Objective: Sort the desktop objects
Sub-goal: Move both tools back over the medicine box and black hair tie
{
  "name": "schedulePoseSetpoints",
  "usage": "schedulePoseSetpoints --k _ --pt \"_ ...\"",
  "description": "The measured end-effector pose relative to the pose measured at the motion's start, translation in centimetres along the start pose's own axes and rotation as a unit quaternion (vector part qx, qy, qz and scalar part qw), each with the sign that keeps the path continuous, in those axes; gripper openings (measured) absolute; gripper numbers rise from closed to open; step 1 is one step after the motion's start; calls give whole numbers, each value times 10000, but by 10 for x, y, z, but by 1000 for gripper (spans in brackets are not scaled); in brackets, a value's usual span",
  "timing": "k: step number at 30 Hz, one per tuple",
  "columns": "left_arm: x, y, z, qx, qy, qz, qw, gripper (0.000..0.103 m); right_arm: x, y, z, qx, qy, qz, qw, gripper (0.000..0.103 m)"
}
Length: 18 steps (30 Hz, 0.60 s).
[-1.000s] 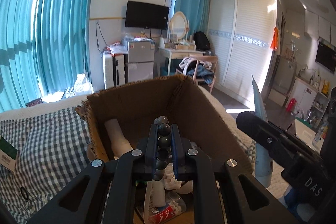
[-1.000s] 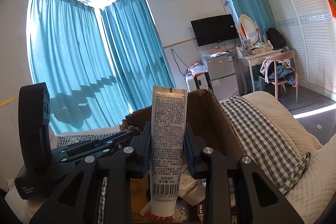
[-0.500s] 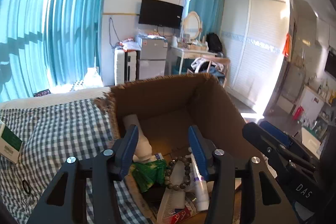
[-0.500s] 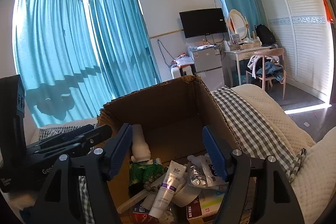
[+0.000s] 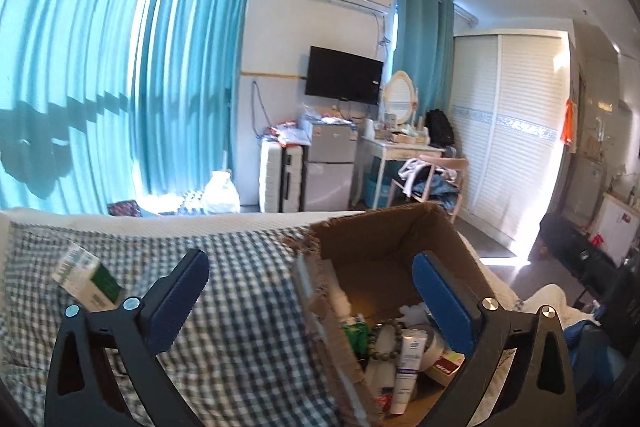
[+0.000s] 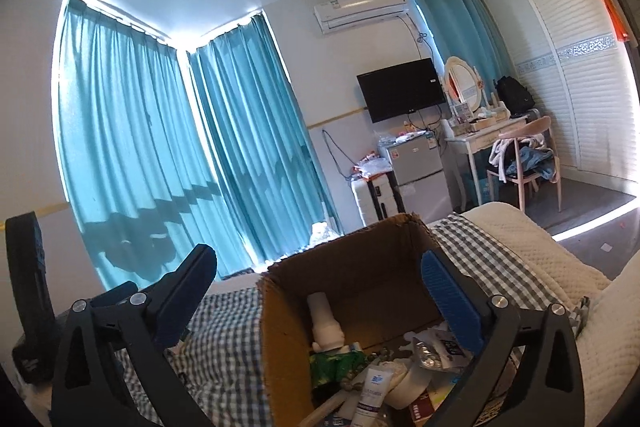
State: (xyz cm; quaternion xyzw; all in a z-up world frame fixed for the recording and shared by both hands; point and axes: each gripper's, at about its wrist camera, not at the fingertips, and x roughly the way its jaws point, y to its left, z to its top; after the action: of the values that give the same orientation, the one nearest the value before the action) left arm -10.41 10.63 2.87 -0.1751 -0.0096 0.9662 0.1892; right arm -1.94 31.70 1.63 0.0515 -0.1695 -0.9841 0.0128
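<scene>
left wrist view: the left gripper [image 5: 308, 287] has its jaws wide and still opening, nothing between the pads. it hangs over the seam where the checked cloth [image 5: 224, 291] meets the cardboard box [image 5: 384, 231]. the box sits on the bed and is packed with stuff: a bead bracelet [image 5: 380, 339], a white tube [image 5: 408, 367] standing on its cap, something green [image 5: 356, 335], a white bottle [image 5: 340, 303] against the left wall. a small green and white carton [image 5: 86, 281] lies out on the cloth, well apart from the box (left of the gripper's finger).

right wrist view, same deal: the right gripper [image 6: 320, 283] is spreading too, pads empty, aimed at the open box [image 6: 280, 327]. tube [image 6: 370, 393], bottle [image 6: 326, 321], green thing [image 6: 336, 363] and a pill blister [image 6: 426, 351] all lie inside. the other gripper shows dark at the far left.
</scene>
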Motion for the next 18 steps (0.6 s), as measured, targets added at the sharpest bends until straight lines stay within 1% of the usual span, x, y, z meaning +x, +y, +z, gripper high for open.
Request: schedulePoseSetpoints --k 2,5,8,11,13,16,18 --pt "-13 9 6 8 -77 96 9999 103 -8 11 3 -59 -207 -9 9998 103" --pt "-31 23 15 17 -182 194 9996 103 -16 23 6 6 -499 -206 9985 103" --pt "-52 38 20 101 -362 388 9985 103 -20 36 8 47 -645 -88 9979 103" --pt "-66 59 26 130 -478 586 9970 103 -22 52 9 -46 -722 -40 9974 103" --pt "-72 74 31 135 -521 718 9960 103 -21 65 10 -131 -712 52 9974 103" --pt "-77 97 38 202 -585 922 9938 103 -13 82 8 -194 -491 211 9984 103" --pt "-77 113 43 251 -584 1027 9927 103 -5 96 6 -192 -346 500 9980 103"
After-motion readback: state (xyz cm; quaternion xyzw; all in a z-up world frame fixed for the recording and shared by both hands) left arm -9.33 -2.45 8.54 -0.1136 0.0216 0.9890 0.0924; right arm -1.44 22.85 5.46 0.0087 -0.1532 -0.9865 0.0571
